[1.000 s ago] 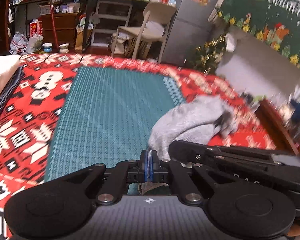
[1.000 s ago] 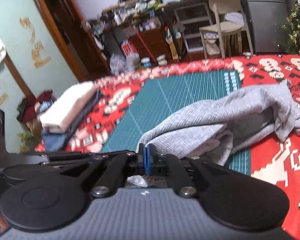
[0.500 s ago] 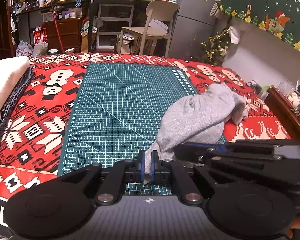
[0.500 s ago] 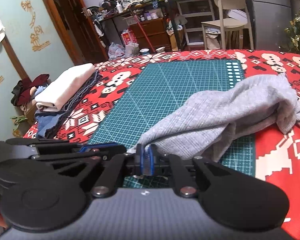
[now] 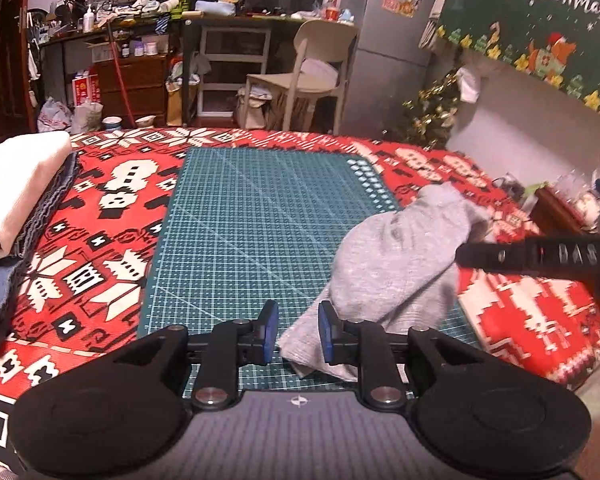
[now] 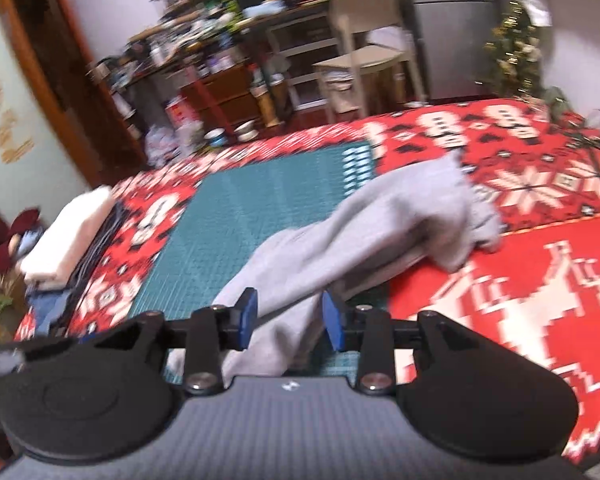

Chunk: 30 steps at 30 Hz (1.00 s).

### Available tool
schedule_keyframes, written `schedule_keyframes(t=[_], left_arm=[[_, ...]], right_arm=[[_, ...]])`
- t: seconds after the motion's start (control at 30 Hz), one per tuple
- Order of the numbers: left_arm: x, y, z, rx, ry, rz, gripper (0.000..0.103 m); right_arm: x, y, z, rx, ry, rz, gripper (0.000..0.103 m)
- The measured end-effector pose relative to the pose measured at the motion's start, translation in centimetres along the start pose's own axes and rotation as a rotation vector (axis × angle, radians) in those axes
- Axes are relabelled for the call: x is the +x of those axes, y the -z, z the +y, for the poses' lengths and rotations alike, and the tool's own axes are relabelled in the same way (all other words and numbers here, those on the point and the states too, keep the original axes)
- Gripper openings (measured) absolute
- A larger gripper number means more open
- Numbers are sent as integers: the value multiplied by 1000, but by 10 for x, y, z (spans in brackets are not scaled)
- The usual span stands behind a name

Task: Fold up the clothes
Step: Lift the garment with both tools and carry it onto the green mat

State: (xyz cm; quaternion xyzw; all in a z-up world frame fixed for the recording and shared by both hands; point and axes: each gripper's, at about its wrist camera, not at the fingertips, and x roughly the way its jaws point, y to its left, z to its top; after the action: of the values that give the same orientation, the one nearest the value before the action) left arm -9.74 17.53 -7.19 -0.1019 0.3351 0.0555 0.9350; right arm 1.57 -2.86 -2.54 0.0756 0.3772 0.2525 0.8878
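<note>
Tongs (image 5: pixel 293 330) opening, grey garment (image 5: pixel 396 264) loose on mat (image 5: pixel 240 232)

A grey knit garment (image 5: pixel 396 268) is seen lying crumpled and unfolded, bunched into 1 long heap. It is spread diagonally across the right side of a green cutting mat (image 5: pixel 252 232), with its far end spilled onto a red patterned cloth (image 5: pixel 532 312). Its near corner is laid flat at the mat's front edge. In the right wrist view the garment (image 6: pixel 364 236) is blurred.
</note>
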Motion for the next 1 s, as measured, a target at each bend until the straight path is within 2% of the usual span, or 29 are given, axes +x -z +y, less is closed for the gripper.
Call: schedule_keyframes(t=[0.07, 0.27, 0.4, 0.6, 0.7, 0.73, 0.77, 0.8, 0.9, 1.0], left_arm=[[-2, 0, -1, 4, 22, -13, 31], [3, -2, -20, 80, 88, -23, 34], [13, -2, -37, 139, 109, -35, 45], [43, -7, -58, 230, 115, -30, 46], [60, -12, -66, 253, 125, -18, 45], [64, -13, -67, 258, 137, -7, 43], [69, -16, -69, 261, 139, 9, 28], [71, -19, -68, 250, 135, 6, 7], [68, -33, -57, 145, 117, -34, 7], [62, -46, -34, -9, 111, -57, 7]], right_arm=[[0, -7, -9, 12, 20, -11, 39], [9, -19, -37, 66, 45, -3, 43], [19, -22, -56, 143, 44, 7, 47], [35, -31, -72, 194, 58, -19, 56], [42, -33, -86, 259, 56, -27, 57], [44, -33, -90, 282, 54, -27, 57], [45, -34, -95, 305, 49, -28, 57], [48, -34, -99, 322, 46, -30, 57], [52, -38, -106, 354, 45, -54, 57], [56, -43, -108, 341, 63, -74, 57]])
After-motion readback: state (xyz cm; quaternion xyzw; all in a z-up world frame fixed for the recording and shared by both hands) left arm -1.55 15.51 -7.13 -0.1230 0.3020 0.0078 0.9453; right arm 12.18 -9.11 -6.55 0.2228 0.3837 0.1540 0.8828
